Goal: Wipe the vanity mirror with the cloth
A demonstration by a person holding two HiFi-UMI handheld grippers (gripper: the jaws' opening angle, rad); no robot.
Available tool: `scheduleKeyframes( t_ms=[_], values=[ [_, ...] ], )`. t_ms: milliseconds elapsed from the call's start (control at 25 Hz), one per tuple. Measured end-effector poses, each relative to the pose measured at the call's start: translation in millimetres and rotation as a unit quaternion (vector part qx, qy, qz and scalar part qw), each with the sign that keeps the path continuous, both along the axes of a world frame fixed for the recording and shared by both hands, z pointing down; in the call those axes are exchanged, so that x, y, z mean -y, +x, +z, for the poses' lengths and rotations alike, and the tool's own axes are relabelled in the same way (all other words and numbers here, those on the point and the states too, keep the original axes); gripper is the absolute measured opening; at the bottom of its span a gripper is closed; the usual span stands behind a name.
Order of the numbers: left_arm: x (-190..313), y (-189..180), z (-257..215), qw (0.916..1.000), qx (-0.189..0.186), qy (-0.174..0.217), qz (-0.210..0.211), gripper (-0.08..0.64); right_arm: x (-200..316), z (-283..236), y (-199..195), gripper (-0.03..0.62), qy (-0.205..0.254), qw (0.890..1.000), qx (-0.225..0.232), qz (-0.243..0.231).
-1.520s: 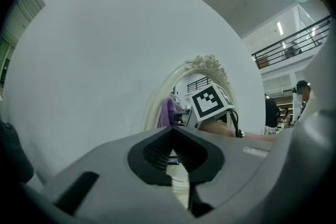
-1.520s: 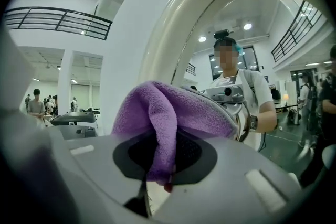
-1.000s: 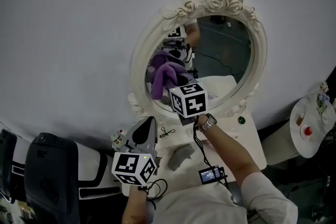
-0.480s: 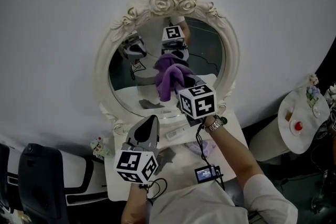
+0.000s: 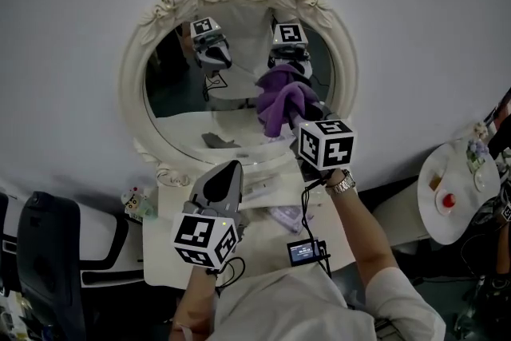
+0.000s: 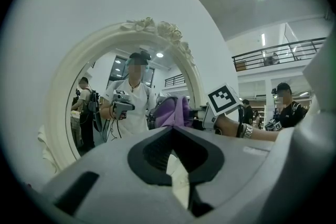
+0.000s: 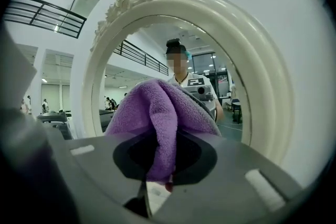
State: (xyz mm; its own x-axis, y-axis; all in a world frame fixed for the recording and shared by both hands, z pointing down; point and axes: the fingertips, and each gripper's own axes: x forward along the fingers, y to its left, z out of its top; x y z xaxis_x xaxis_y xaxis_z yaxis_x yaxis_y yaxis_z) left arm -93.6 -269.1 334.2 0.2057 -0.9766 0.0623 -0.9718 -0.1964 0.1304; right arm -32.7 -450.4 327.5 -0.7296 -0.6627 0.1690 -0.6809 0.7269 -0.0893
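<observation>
An oval vanity mirror with an ornate white frame (image 5: 130, 84) stands against the wall, rose carvings at its top. My right gripper (image 5: 292, 116) is shut on a purple cloth (image 5: 279, 94) and holds it against the right part of the glass (image 5: 180, 96). In the right gripper view the cloth (image 7: 157, 110) bulges out of the right gripper (image 7: 159, 157) in front of the frame (image 7: 265, 78). My left gripper (image 5: 228, 170) is shut and holds nothing, low in front of the mirror's lower rim. From the left gripper view, the left gripper (image 6: 173, 134) faces the frame (image 6: 60, 97) and the cloth (image 6: 170, 111).
The mirror stands on a white dresser top (image 5: 164, 255) with a small screen device (image 5: 306, 251), cables and a crumpled pale thing (image 5: 281, 213). A little figurine (image 5: 134, 204) sits at its left end. A dark chair (image 5: 52, 251) is at lower left, a round side table (image 5: 447, 200) at right.
The right gripper has carried the purple cloth across the glass from its lower left part to its right part. The left gripper has stayed low in front of the mirror.
</observation>
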Motion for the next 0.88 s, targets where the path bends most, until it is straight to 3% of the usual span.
scheduleKeyframes(
  t_ms=[400, 560, 760, 880],
  values=[
    [10, 19, 12, 0.9999, -0.005, -0.013, 0.007, 0.0, 28, 19, 62, 0.058, -0.011, 0.998, 0.0, 0.066],
    [10, 20, 11, 0.9998, -0.004, -0.014, 0.011, 0.0, 32, 21, 65, 0.059, 0.019, 0.995, -0.019, 0.093],
    [-7, 0, 15, 0.9998, -0.004, -0.018, 0.0, 0.002, 25, 25, 70, 0.06, -0.002, 0.991, 0.011, 0.136],
    [-18, -24, 23, 0.9995, -0.013, -0.024, -0.017, 0.0, 0, 28, 43, 0.059, -0.007, 0.993, 0.028, 0.114]
  ],
)
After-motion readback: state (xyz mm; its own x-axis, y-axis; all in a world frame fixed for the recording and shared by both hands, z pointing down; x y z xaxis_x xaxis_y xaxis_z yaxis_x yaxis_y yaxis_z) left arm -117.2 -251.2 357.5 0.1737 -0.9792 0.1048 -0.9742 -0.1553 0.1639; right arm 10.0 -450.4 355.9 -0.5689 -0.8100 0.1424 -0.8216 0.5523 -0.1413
